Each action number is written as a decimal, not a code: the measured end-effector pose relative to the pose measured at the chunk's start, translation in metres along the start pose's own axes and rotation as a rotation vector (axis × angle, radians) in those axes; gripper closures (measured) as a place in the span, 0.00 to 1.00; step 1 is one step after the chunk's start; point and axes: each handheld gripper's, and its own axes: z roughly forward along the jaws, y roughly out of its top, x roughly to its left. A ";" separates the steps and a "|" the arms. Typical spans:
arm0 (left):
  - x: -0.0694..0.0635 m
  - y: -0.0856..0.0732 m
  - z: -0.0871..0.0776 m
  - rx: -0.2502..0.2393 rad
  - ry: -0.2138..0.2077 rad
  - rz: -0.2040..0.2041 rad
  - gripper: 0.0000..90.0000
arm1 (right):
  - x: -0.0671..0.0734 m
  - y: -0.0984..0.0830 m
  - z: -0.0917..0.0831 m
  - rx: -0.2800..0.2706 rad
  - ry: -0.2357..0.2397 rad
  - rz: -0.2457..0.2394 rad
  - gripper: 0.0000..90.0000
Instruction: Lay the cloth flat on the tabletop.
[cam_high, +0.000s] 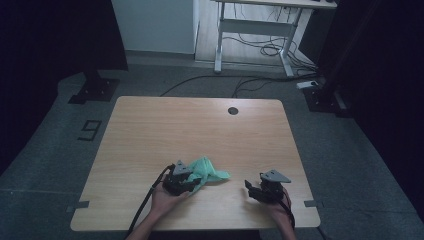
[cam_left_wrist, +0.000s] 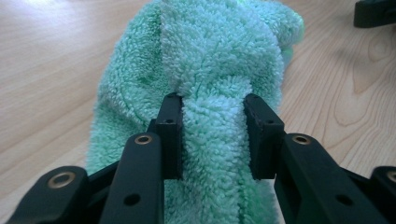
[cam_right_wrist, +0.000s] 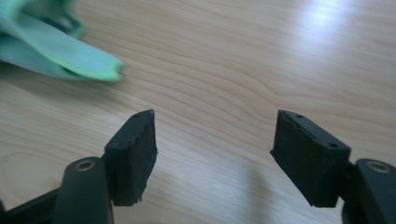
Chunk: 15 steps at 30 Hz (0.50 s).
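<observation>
Green terry cloth (cam_high: 207, 171) lies bunched on the desk (cam_high: 150, 130), near the front edge and a little left of centre in the high view. Left hand-held gripper (cam_high: 191, 181) sits at the cloth's 7 o'clock, touching it; in the left gripper view its jaws stand on either side of a thick fold of the cloth (cam_left_wrist: 215, 107) and the pads press into the pile, so it is pinching that fold. Right hand-held gripper (cam_high: 248, 187) rests low over the desk at about 4 o'clock from the cloth, apart from it, jaws spread with bare wood between them (cam_right_wrist: 212, 158). From the right gripper view a loose tail of the cloth (cam_right_wrist: 60, 56) lies at 10 o'clock from the jaws, near but not touching. The cloth's long axis runs roughly from the left hand-held gripper out toward 2 o'clock in the high view, its tail trailing toward 3 o'clock, the right hand's side. Judgement: the left hand already has its hold; the coming move looks to be the right hand reaching across to that tail. Hard to make out: the cloth's edges and corners are lost in the bunching, its underside is hidden, and the dim high view gives no clear read of the jaws.
</observation>
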 end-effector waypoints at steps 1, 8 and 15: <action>0.000 0.000 0.001 0.004 -0.003 0.001 0.70 | 0.002 0.001 0.000 -0.007 0.016 -0.008 0.36; -0.001 -0.002 0.004 0.010 -0.006 0.001 0.66 | 0.026 0.009 0.005 -0.040 0.129 -0.072 0.39; -0.007 0.000 -0.019 -0.050 0.006 0.021 0.33 | 0.044 0.016 0.016 -0.030 0.175 -0.128 0.40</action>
